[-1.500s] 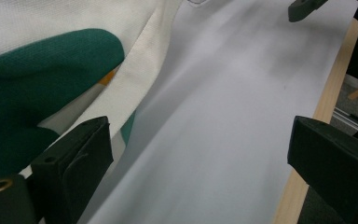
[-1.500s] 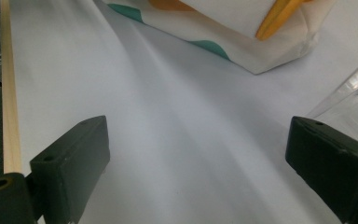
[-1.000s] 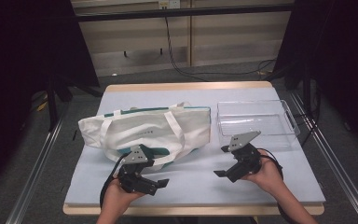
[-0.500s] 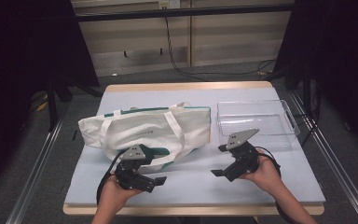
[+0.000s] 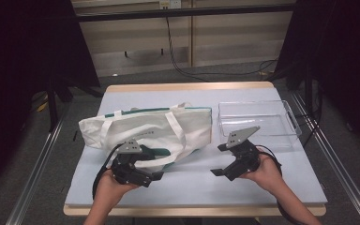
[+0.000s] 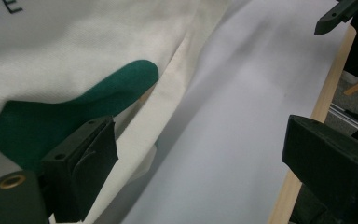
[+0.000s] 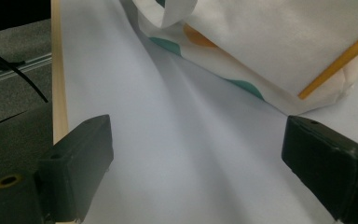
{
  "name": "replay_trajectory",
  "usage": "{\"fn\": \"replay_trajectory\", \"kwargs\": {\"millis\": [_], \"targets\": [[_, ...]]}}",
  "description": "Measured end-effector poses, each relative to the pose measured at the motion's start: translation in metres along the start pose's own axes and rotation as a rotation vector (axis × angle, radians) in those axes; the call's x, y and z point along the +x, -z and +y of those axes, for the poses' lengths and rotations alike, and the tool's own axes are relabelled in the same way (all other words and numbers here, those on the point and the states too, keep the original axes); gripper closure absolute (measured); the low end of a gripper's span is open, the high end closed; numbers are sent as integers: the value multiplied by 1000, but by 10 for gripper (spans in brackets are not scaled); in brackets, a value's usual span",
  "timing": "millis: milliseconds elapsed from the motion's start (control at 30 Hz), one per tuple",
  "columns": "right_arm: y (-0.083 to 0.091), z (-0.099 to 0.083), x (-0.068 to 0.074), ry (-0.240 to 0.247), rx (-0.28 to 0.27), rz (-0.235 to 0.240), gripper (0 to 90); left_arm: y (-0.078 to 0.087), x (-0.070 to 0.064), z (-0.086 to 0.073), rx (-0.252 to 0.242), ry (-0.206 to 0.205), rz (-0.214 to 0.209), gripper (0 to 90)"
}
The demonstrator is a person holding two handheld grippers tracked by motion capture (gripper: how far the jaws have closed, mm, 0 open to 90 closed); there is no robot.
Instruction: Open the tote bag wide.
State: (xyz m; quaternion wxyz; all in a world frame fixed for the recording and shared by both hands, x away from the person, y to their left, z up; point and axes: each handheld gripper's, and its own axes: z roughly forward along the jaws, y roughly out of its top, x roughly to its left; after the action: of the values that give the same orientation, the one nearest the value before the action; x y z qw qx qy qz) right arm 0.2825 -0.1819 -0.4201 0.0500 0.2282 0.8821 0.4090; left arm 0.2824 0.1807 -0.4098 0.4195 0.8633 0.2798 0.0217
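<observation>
Both grippers wide open, empty (left gripper beside tote bag)

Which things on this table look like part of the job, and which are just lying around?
Likely in the job:
- tote bag, lying flat on the table, with the left gripper at its near edge, fingers open
- clear bin, beside the bag, nothing visible in it
- right gripper, open, above bare cloth

Just lying about:
- cables on the floor beyond the table
</observation>
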Motion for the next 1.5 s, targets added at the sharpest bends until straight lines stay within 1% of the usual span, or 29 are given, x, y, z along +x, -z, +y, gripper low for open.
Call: {"fn": "replay_trajectory", "kwargs": {"millis": [67, 133, 167, 233, 300, 333, 400, 467, 533, 600, 633, 667, 700, 733, 800, 867, 900, 967, 1000, 1067, 1200, 1267, 1333, 1400, 1500], "targets": [[-1, 3, 0, 8, 3, -3, 86, 2, 2, 3, -4, -5, 1, 104], [-1, 5, 0, 5, 0, 2, 86, 4, 4, 5, -13, -4, 4, 104], [-2, 6, 1, 8, -4, 10, 86, 5, 5, 6, -8, -3, 6, 104], [-4, 9, 1, 12, -2, 10, 87, 8, 6, 8, -9, -9, 12, 104], [-5, 11, 1, 13, 4, 12, 88, 8, 7, 10, -11, -7, 8, 104], [-6, 12, 1, 17, 3, 16, 88, 11, 8, 12, -5, -8, 20, 104], [-6, 15, 1, 15, -1, 20, 88, 11, 9, 14, 2, -9, 21, 104], [-6, 18, 1, 25, -2, 22, 89, 14, 11, 18, 7, -19, 23, 104], [-6, 21, 1, 27, -7, 19, 89, 16, 12, 21, -3, -17, 25, 104], [-5, 24, 1, 18, -15, 31, 89, 18, 13, 24, 2, -21, 27, 104], [-5, 25, 0, 23, -15, 31, 89, 18, 13, 24, 2, -21, 27, 104], [-5, 26, 1, 21, -15, 33, 89, 19, 14, 26, -9, -17, 21, 104], [-6, 27, 1, 26, -16, 36, 89, 19, 14, 26, -9, -17, 21, 104], [-6, 29, 1, 26, -16, 44, 89, 22, 14, 28, 2, -23, 30, 104], [-7, 32, 1, 22, -19, 48, 90, 23, 15, 30, 0, -20, 21, 104], [-7, 35, 1, 32, -21, 51, 91, 24, 16, 32, -1, -18, 14, 104], [-7, 36, 1, 25, -24, 57, 91, 24, 16, 32, -1, -18, 14, 104], [-8, 38, 1, 31, -27, 60, 91, 26, 16, 35, 0, -15, 18, 104], [-8, 40, 1, 32, -24, 60, 92, 28, 18, 37, -11, -15, 10, 104], [-9, 41, 0, 34, -24, 60, 92, 31, 18, 40, -14, -14, 17, 104], [-8, 42, -2, 30, -36, 66, 94, 35, 21, 43, -16, -9, 20, 104], [-8, 42, -4, 16, -37, 68, 97, 36, 23, 47, -18, -9, 14, 104], [-8, 43, -6, 3, -39, 71, 100, 38, 24, 50, -8, -14, 22, 104], [-7, 43, -7, 0, -44, 74, 102, 39, 24, 52, -6, -14, 27, 104], [-7, 46, -8, 4, -43, 75, 109, 41, 26, 56, -16, -10, 23, 104]]}}
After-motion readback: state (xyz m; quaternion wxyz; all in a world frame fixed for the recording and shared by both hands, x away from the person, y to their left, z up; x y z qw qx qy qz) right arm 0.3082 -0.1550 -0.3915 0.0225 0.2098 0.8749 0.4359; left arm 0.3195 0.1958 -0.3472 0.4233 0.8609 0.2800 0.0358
